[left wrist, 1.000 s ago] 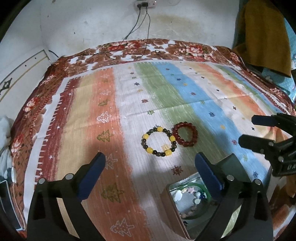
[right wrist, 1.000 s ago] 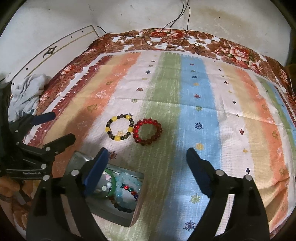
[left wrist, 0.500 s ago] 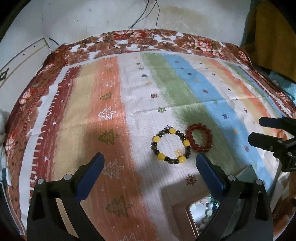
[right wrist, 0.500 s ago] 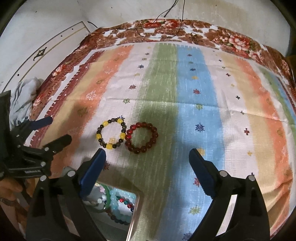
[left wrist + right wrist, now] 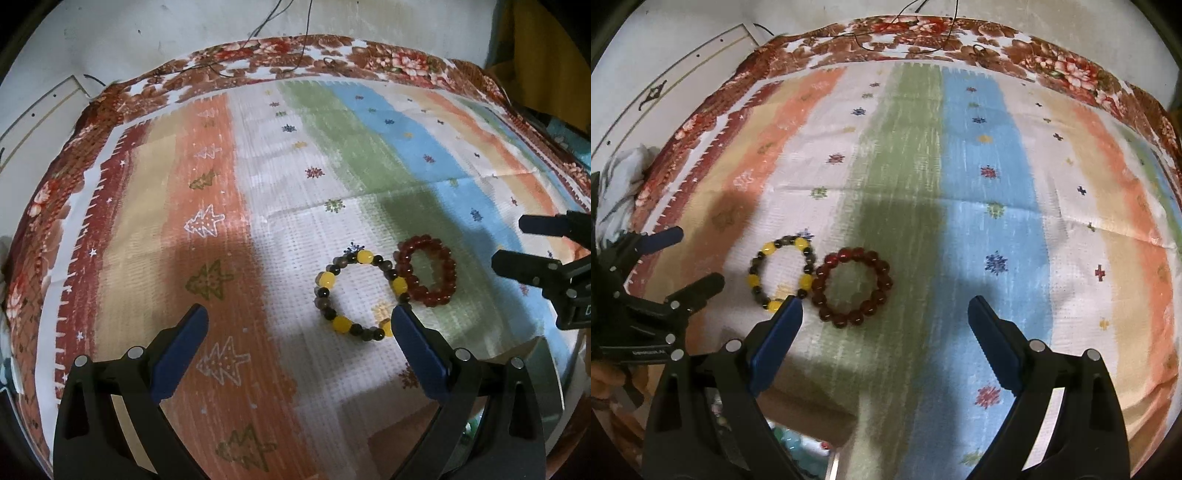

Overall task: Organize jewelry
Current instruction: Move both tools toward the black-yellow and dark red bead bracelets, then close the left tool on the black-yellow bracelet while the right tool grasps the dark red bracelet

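Fingers spread over striped cloth.

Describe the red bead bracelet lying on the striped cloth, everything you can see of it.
The red bead bracelet is a closed ring of round, glossy, dark red, translucent-looking beads, seemingly glass or resin. It lies flat on the striped cloth, over the green stripe, intact and ungripped. Its left side touches or nearly touches the yellow and dark bead bracelet beside it. Both open grippers, the left gripper and the right gripper, stand short of it.
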### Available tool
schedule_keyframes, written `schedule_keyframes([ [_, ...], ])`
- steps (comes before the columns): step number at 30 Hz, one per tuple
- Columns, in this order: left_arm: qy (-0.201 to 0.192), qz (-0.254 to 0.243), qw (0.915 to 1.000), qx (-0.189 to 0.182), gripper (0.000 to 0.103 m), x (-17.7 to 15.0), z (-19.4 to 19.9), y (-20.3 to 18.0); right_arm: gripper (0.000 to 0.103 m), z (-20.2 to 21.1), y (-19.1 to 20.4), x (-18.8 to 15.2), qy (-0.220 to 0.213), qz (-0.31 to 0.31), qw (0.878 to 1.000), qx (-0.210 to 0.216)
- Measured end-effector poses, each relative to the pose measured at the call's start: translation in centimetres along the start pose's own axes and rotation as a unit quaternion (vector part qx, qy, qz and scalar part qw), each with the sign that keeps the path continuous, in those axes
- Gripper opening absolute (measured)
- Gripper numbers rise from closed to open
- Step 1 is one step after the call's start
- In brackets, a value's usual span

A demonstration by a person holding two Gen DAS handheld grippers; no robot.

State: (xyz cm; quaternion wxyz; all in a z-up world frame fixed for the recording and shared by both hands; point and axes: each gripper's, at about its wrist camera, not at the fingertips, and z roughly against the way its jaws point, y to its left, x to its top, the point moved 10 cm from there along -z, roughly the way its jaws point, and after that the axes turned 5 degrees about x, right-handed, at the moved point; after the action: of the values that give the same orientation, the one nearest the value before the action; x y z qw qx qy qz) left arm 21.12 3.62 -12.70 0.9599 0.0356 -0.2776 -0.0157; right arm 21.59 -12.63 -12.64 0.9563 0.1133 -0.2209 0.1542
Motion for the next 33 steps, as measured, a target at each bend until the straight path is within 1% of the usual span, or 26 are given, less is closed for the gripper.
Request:
schedule_keyframes([
  [2, 0.002, -0.003, 1.0000, -0.003, 0.097, 0.0, -0.3, -0.2, 0.090, -0.3, -0.3, 0.1, 0.001, -0.002, 1.000, -0.003],
  [8, 0.008, -0.011, 0.9999, -0.007, 0.097, 0.3, -1.5, -0.6, 0.090, -1.3, -1.0, 0.5, 0.009, -0.018, 1.000, 0.008],
  [11, 0.013, -0.008, 0.9998, -0.011, 0.097, 0.3, -2.0, -0.6, 0.090, -2.5, -0.8, 0.1, 0.030, -0.018, 0.999, 0.022],
  [18, 0.031, 0.008, 0.9992, -0.022, 0.097, 0.2, -3.5, -0.3, 0.090, -4.3, -1.3, -0.1, 0.049, -0.028, 0.998, 0.021],
  [21, 0.037, 0.012, 0.9989, -0.026, 0.097, 0.2, -4.1, -0.4, 0.090, -5.1, -1.3, -0.2, 0.056, -0.022, 0.998, 0.016],
  [24, 0.042, 0.011, 0.9987, -0.027, 0.097, 0.2, -4.8, -0.5, 0.088, -5.7, -1.3, -0.3, 0.061, -0.017, 0.998, 0.012],
  [28, 0.049, 0.000, 0.9985, -0.025, 0.096, -0.1, -5.8, -0.7, 0.080, -6.8, -1.7, -0.7, 0.077, -0.008, 0.997, 0.000],
  [29, 0.050, -0.004, 0.9985, -0.024, 0.095, -0.2, -6.0, -0.7, 0.080, -7.2, -1.8, -0.8, 0.079, -0.007, 0.997, -0.003],
  [30, 0.051, -0.008, 0.9984, -0.025, 0.092, -0.2, -6.2, -0.9, 0.079, -7.4, -1.9, -0.7, 0.079, -0.003, 0.997, -0.005],
  [33, 0.048, -0.025, 0.9983, -0.021, 0.091, -0.3, -6.6, -1.1, 0.079, -7.7, -2.0, -0.4, 0.078, 0.004, 0.997, -0.010],
])
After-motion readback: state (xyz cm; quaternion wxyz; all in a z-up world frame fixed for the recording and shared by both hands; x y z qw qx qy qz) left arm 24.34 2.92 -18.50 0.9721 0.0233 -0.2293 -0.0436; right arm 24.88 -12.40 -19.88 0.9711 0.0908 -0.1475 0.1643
